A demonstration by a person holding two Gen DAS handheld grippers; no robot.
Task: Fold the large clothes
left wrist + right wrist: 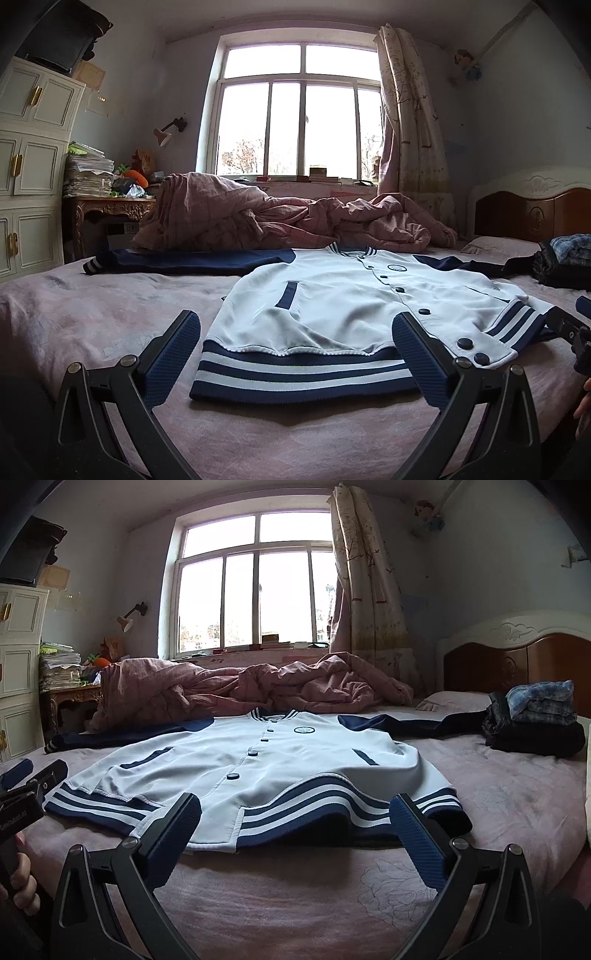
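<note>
A white baseball jacket [332, 306] [258, 764] with navy sleeves, navy buttons and a striped navy-and-white hem lies flat, front up, on the pink bed sheet [92, 325] [509, 797]. Both sleeves stretch out sideways. My left gripper [297, 334] is open, hovering just before the hem's left part with nothing between its fingers. My right gripper [295, 814] is open too, just short of the hem's right part, which is slightly raised. In the right wrist view the left gripper [27, 775] shows at the left edge, held by a hand [22, 882].
A crumpled pink quilt [280, 221] [251, 686] lies behind the jacket under the window. A stack of folded dark clothes [535, 723] [565, 262] sits at the right by the wooden headboard [517, 664]. White cabinets [29, 166] and a cluttered side table [110, 206] stand at the left.
</note>
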